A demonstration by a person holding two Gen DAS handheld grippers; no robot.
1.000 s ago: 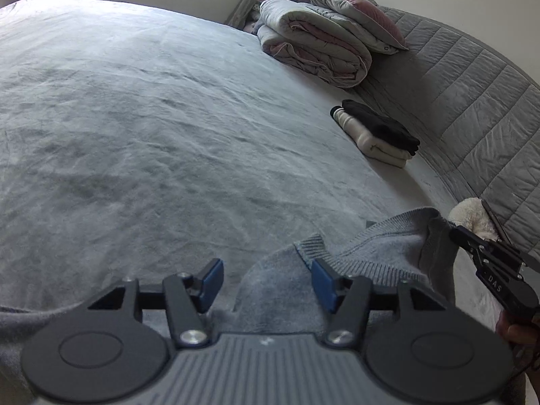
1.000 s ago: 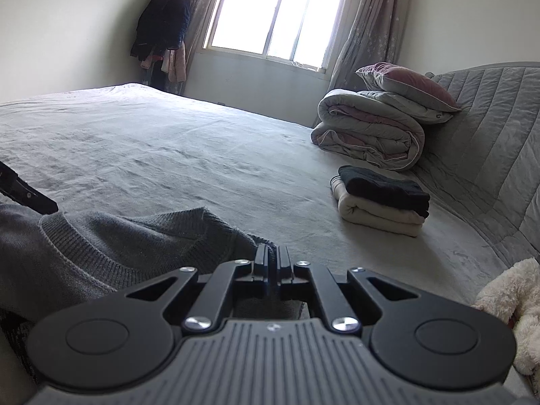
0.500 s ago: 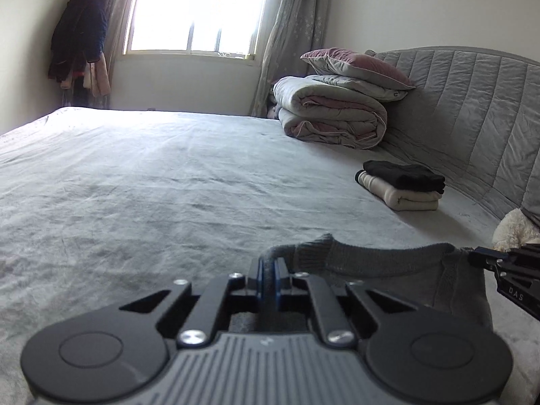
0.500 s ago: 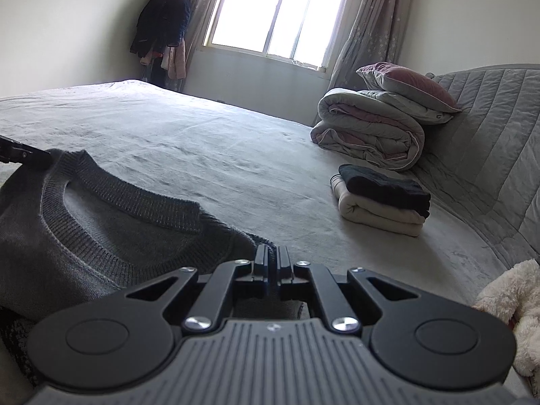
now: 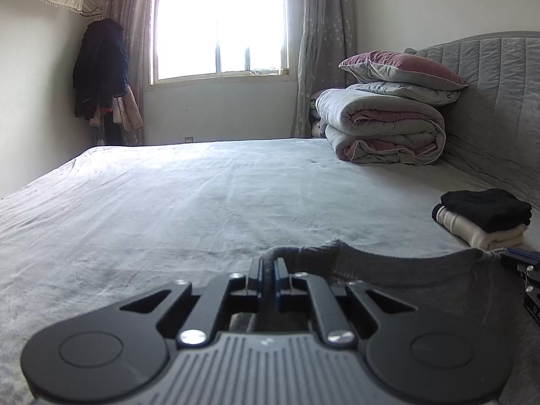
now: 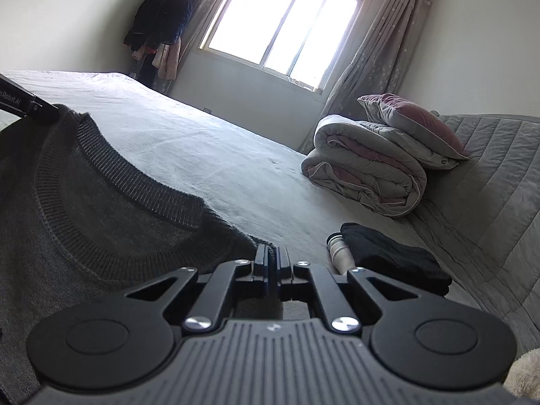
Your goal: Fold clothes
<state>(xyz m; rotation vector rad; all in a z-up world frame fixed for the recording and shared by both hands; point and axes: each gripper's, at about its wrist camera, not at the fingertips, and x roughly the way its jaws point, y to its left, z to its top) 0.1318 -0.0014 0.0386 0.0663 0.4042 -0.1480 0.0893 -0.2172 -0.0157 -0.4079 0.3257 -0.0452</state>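
The bed (image 5: 168, 202) fills the middle of both views, its grey cover bare across the centre. A stack of folded clothes (image 6: 388, 256) lies at the right of each frame, near the headboard. The grey sweater (image 6: 84, 209) hangs stretched between the two tools, its ribbed collar at left centre of the right wrist view. Its shoulder line, the long axis, runs straight from one tool to the other. The left gripper (image 5: 267, 271), bottom centre of its frame, is clamped on one shoulder; the right gripper (image 6: 272, 263) pinches the other. Each holds an end, so I judge neither nearer.
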